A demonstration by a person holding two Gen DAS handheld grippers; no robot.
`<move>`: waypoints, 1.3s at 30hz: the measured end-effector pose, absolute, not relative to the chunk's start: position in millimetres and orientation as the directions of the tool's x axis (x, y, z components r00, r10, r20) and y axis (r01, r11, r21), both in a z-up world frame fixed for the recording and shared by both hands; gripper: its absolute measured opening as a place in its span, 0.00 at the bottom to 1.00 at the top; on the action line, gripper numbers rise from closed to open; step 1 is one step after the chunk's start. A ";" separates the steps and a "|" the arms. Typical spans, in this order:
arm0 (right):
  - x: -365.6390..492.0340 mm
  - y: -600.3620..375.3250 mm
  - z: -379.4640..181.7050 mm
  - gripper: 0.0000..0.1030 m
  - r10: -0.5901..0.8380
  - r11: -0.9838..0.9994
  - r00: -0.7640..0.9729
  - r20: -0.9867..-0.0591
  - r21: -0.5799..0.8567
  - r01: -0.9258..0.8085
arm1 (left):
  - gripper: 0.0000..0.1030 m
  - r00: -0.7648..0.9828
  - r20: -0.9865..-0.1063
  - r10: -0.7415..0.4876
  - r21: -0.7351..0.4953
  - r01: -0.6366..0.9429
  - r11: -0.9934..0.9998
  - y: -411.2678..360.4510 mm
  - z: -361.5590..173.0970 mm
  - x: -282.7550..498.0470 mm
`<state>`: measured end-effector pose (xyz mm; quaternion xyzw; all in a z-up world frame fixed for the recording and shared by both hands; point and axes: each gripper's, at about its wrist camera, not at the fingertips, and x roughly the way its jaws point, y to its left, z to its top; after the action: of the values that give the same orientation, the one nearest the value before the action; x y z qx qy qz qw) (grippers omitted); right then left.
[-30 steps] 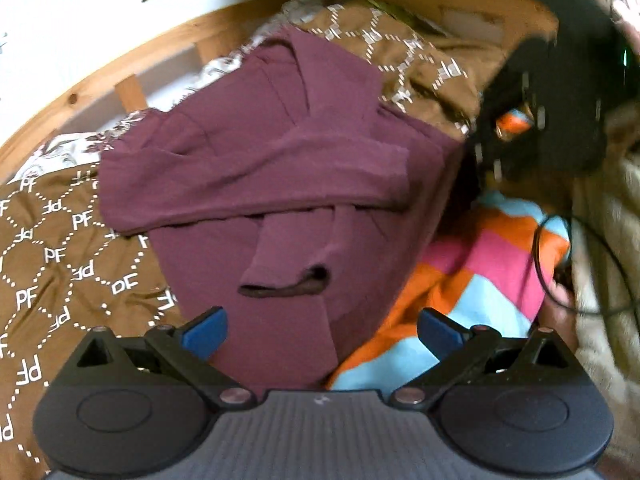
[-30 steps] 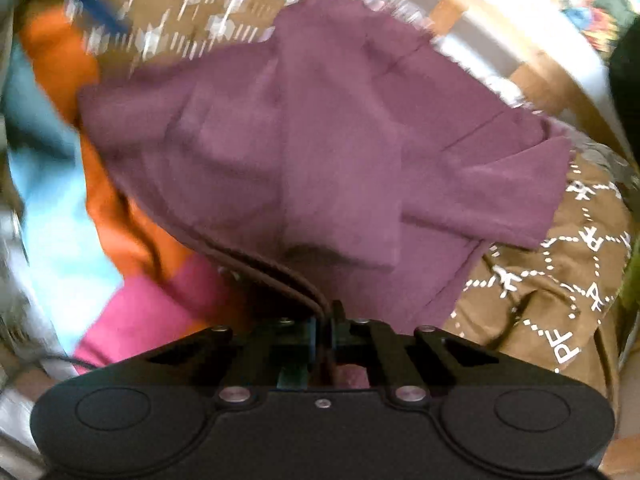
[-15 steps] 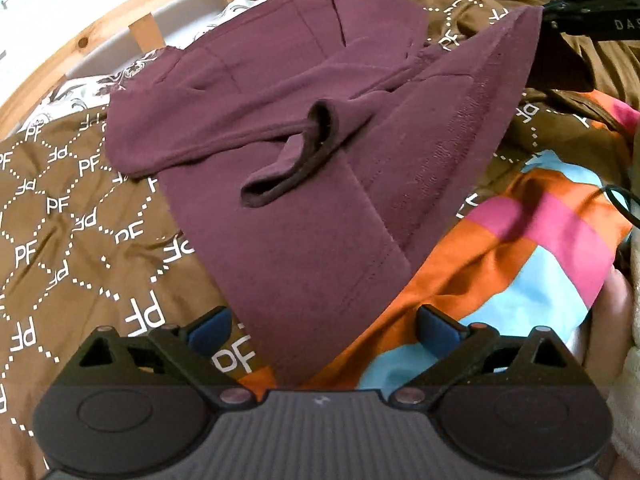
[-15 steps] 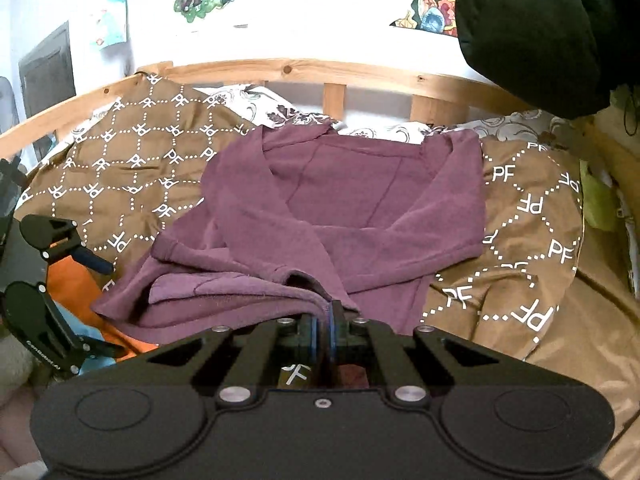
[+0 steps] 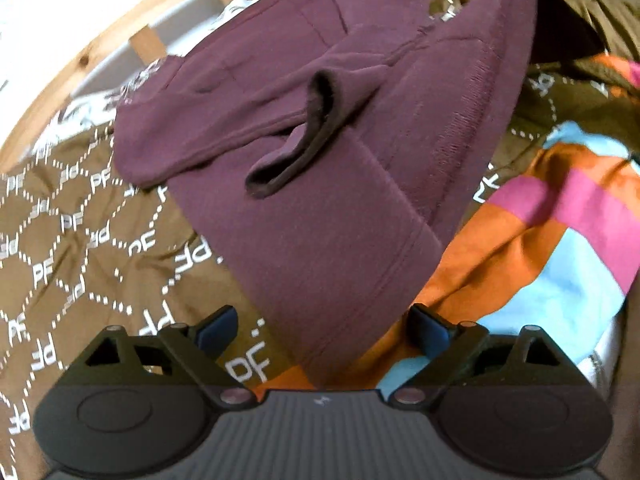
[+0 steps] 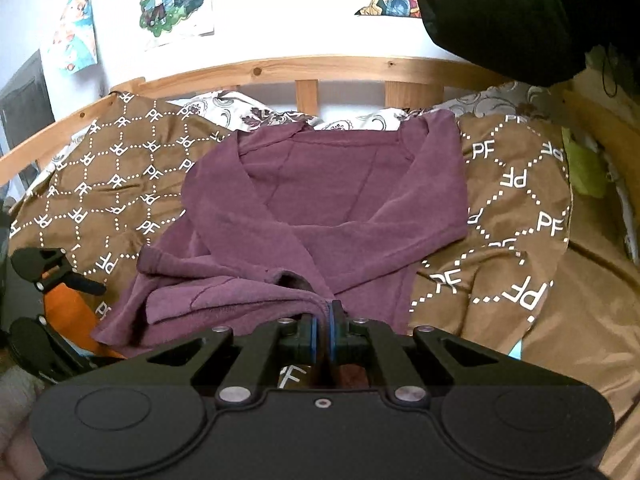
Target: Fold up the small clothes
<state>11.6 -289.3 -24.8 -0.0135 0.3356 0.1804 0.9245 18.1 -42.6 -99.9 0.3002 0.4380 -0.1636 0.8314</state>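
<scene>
The maroon sweater [image 6: 344, 200] lies at frame center on the brown bedspread [image 6: 520, 216]. The right tool [image 6: 325, 330] is clamped on its hem; the left tool [image 5: 324, 332] is apart. Carry the hem evenly toward the collar, keeping edges aligned.

Both views strongly bent by fisheye lens: wooden bed rail [image 6: 320, 66] curved into arc, corners cut off black. White wall [image 6: 280, 8] overexposed in right wrist view, posters washed by glare. Left wrist view softened by motion blur, worst toward upper right; maroon garment [image 5: 320, 200] rendered fuzzy. Black claw housings kept in deep shade at bottom. Light soft, diffuse; shadows faint.
</scene>
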 end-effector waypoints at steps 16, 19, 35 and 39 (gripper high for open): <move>6.6 -274.2 -32.2 0.05 0.263 0.935 0.709 -0.654 -0.007 -0.354 | 0.07 0.786 -0.616 0.047 0.477 0.324 0.817 -37.0 -67.1 -0.4; -2.7 -261.7 -32.3 0.05 0.230 0.922 0.739 -0.633 -0.101 -0.373 | 0.06 0.820 -0.572 0.029 0.423 0.264 0.867 -21.0 -46.1 -2.3; -137.6 -224.5 11.3 0.04 0.232 0.765 0.831 -0.505 -0.433 -0.477 | 0.05 0.837 -0.544 -0.061 0.386 0.314 0.868 17.3 23.2 -108.2; -179.2 -215.6 15.8 0.04 0.259 0.708 0.779 -0.571 -0.437 -0.556 | 0.05 0.788 -0.611 -0.073 0.388 0.378 0.841 23.1 20.1 -145.3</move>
<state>-179.2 -215.6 15.8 -0.3067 0.2418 0.2284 0.8918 -145.3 23.1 20.1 0.2537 0.3008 -0.1237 0.9110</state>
